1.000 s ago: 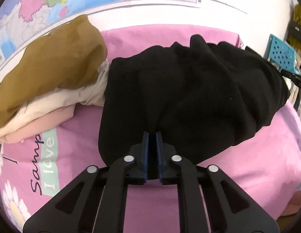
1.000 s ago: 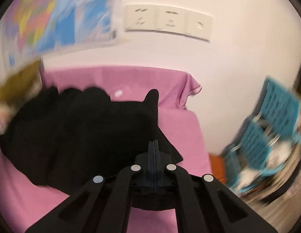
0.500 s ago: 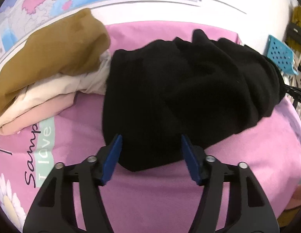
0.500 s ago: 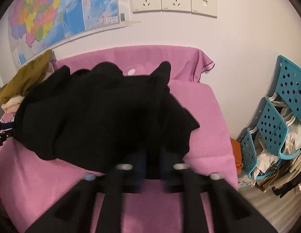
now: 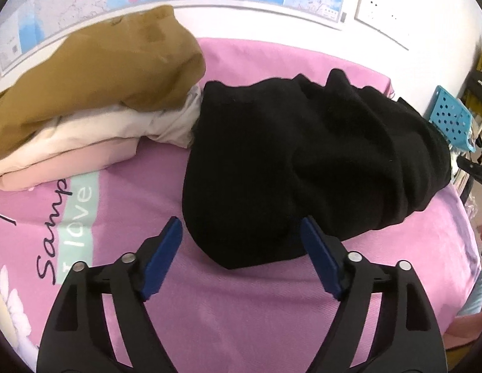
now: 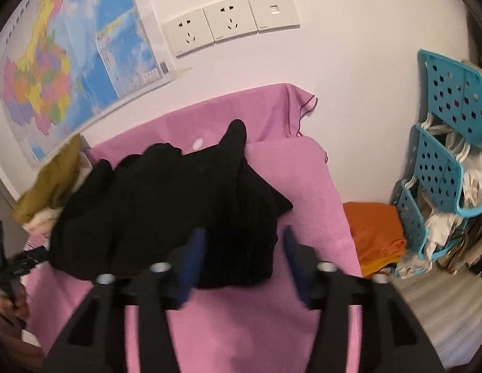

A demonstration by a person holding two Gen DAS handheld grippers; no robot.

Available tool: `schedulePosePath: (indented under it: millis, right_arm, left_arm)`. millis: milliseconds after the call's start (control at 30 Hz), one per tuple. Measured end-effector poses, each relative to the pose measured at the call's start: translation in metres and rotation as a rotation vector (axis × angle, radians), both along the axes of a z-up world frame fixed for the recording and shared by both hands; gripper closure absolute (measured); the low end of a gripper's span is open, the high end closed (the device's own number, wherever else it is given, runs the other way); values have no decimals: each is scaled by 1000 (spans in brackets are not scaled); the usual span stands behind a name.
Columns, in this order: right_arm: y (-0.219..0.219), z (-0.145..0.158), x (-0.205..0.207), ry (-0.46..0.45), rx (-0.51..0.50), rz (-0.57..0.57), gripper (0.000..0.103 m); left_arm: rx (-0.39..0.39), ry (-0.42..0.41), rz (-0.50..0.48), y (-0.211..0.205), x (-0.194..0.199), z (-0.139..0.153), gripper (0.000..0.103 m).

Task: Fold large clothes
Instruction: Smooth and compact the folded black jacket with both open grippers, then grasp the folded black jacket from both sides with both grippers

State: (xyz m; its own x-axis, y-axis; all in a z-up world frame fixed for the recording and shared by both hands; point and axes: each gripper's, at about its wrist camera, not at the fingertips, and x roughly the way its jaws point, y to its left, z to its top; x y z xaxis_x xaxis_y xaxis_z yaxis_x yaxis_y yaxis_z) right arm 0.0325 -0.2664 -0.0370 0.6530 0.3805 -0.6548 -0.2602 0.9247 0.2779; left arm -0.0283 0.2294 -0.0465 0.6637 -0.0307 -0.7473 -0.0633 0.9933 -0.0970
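The black garment (image 5: 303, 161) lies bunched in a heap on the pink sheet (image 5: 241, 310), not yet flat or squared. In the left wrist view its long axis runs from the near left toward the far right, with a rounded lobe at the near end and ridged folds toward the far end.

The left gripper (image 5: 241, 258) has its jaws spread wide and holds nothing; the near lobe sits between and just beyond the blue pads (image 5: 166, 248). The right gripper (image 6: 241, 255) is also fully spread and empty, with the garment's opposite edge between its fingers. Each gripper faces one end of the long axis; neither is clearly nearer.

A stack of folded clothes (image 5: 85, 108) lies to the left, touching the garment. A wall map (image 6: 70, 71) hangs beyond.
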Motion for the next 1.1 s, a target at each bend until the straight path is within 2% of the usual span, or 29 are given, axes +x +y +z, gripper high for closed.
schedulePosePath:
  millis: [200, 300, 433, 633, 733, 833, 867, 933, 1000, 1100]
  right_arm:
    - [-2, -16, -18, 118, 153, 41, 39]
    - [-2, -29, -26, 178, 237, 57, 36]
    - [5, -39, -32, 238, 333, 94, 27]
    - [25, -50, -19, 297, 392, 69, 21]
    - [39, -55, -9, 319, 419, 69, 16]
    - [49, -60, 2, 324, 447, 16, 12]
    - [51, -60, 6, 326, 459, 9, 9]
    - [58, -60, 14, 329, 499, -18, 5]
    - [65, -60, 21, 326, 519, -35, 5]
    - [71, -60, 29, 308, 544, -78, 5]
  left_arm:
    - [54, -24, -11, -17, -7, 7, 24]
    - [54, -31, -28, -21, -9, 10, 24]
    - [47, -38, -39, -23, -15, 10, 22]
    - [-29, 1, -66, -24, -18, 0, 22]
    - [-123, 48, -109, -24, -19, -11, 21]
    - [-260, 109, -163, -25, -17, -24, 21]
    - [-310, 128, -181, -26, -15, -28, 18]
    - [-361, 124, -194, -26, -13, -29, 14]
    - [-449, 135, -221, -26, -7, -30, 14]
    - [-598, 137, -211, -20, 7, -35, 7]
